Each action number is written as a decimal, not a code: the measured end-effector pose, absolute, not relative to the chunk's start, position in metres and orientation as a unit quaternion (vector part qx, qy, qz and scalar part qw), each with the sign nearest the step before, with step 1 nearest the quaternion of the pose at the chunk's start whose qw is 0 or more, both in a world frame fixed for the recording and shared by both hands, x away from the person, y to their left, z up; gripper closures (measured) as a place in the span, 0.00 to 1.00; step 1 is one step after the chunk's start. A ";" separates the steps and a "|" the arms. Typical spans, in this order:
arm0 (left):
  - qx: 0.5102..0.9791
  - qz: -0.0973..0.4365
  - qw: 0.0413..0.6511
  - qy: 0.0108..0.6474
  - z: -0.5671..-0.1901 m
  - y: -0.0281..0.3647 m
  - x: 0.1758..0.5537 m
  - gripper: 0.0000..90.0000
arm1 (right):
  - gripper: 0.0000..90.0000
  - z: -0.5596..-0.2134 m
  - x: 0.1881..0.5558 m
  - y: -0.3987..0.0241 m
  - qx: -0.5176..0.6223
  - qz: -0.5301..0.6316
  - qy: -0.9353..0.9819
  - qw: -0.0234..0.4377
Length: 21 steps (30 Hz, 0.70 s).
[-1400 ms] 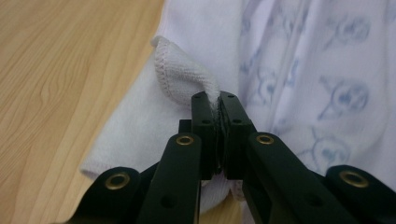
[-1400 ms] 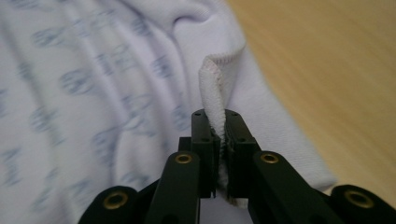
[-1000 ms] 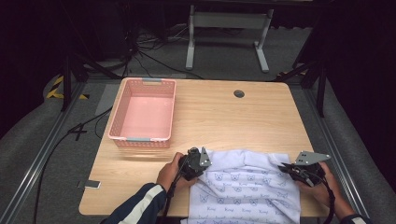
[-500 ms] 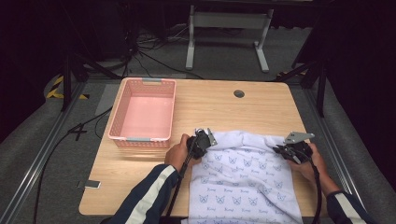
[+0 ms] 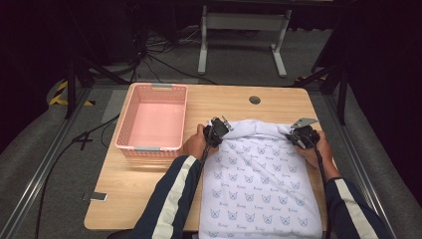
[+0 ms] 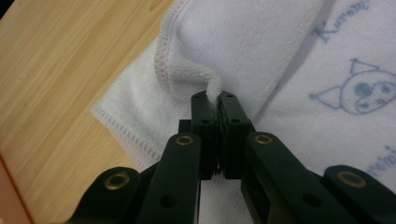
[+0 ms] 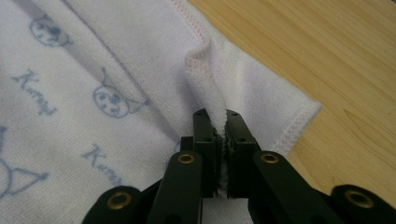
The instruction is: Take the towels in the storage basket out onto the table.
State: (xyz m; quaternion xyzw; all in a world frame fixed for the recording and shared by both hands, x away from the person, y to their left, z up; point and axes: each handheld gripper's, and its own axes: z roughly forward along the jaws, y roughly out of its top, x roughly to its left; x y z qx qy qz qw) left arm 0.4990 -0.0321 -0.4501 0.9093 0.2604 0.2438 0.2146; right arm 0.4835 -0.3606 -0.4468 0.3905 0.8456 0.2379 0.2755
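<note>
White printed towel [image 5: 259, 184] lies flat on the desk [image 5: 144, 184], near edge hanging off. Left claw [image 5: 222, 128] and right claw [image 5: 293, 135] each clamped tight on a far corner, likely to fold it evenly. Pink basket [image 5: 127, 130] sits beyond-left.

One towel [image 5: 259, 184], one pink basket [image 5: 152, 144], two tongs.

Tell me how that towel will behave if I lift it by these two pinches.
Likely floppy: the towel already puckers where the left gripper and right gripper pinch it. Probably light and thin, lying flat on the table. Its terry weave should resist slipping.
</note>
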 end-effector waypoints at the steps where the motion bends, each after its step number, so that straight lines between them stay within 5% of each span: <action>1: 0.908 0.244 0.217 0.262 -0.450 -0.033 0.500 0.97 | 0.95 -0.447 0.485 -0.361 0.391 0.243 0.845 0.272; 8: 0.887 0.247 0.287 0.266 -0.424 -0.020 0.484 0.97 | 0.95 -0.428 0.471 -0.371 0.384 0.305 0.831 0.265; 12: 0.862 0.235 0.378 0.241 -0.389 -0.005 0.451 0.97 | 0.95 -0.399 0.442 -0.375 0.349 0.362 0.824 0.260; 21: 0.880 0.185 0.403 0.168 -0.393 0.021 0.371 0.96 | 0.94 -0.378 0.362 -0.377 0.247 0.395 0.859 0.210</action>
